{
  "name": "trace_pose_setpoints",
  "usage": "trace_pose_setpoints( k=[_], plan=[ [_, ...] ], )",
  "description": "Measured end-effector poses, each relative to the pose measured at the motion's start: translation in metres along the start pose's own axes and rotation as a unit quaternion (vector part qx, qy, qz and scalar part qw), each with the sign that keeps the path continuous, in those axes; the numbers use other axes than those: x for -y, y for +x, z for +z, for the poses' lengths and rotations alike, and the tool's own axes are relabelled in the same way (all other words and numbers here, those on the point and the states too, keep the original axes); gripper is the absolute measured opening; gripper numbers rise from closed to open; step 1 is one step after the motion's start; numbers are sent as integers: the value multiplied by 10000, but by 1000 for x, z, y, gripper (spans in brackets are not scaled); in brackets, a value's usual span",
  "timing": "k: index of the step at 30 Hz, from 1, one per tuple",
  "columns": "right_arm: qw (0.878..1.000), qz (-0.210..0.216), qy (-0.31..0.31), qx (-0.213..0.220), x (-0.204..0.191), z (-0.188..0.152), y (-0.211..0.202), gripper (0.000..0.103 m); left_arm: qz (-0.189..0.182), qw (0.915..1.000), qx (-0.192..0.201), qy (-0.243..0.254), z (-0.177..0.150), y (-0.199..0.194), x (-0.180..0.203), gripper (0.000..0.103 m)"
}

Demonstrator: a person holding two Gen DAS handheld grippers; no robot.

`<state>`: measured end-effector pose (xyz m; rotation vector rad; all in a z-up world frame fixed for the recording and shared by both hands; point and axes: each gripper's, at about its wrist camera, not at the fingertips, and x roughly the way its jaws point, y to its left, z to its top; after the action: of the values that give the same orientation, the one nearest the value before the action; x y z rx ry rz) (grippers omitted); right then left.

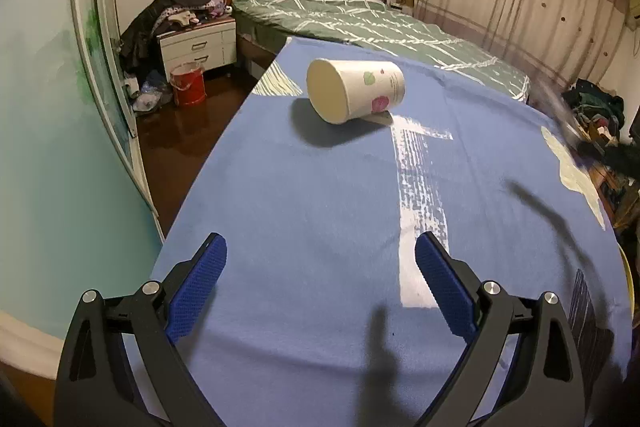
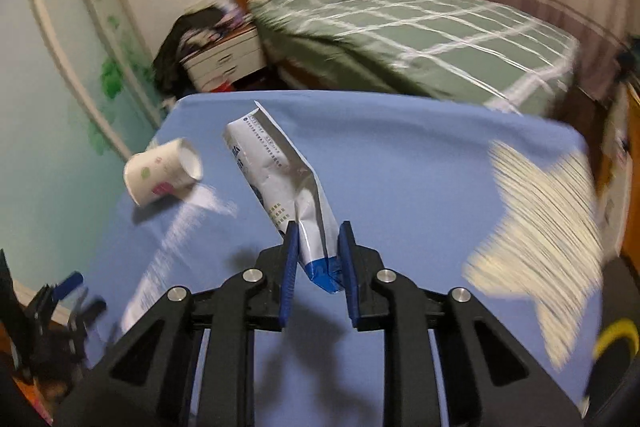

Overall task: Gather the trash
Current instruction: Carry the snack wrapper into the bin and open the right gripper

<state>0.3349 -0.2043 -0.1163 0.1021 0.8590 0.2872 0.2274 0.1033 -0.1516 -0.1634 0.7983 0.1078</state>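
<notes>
My L gripper (image 1: 320,263) hangs spread wide over the blue cloth (image 1: 320,207), nothing between its pads. Paper cup (image 1: 355,90) lies on its side further along the cloth, apart from both grippers. My R gripper (image 2: 318,247) pinches the white-blue wrapper (image 2: 280,183) by its lower end, off the cloth.

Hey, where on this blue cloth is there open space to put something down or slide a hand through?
The widest bare stretch of the blue cloth lies between the left gripper and the tipped paper cup. Another runs from the cup to the cream star print on the right. It is tighter around the cup itself and around the right gripper, which holds a white wrapper.
</notes>
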Motion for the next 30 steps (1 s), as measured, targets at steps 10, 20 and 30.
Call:
trace_pose_setpoints(
  k=[10, 20, 30],
  plan=[
    [9617, -1910, 1891, 546, 156, -101, -100, 20, 354, 9990, 100, 238, 1, -4, 11, 94],
    [9275, -2449, 2772, 537, 233, -162, -134, 45, -16, 9987, -206, 463, 20, 10, 49, 94],
    [9377, -2104, 2652, 787, 252, -168, -141, 54, 587, 9979, -227, 176, 65, 40, 73, 98]
  ],
)
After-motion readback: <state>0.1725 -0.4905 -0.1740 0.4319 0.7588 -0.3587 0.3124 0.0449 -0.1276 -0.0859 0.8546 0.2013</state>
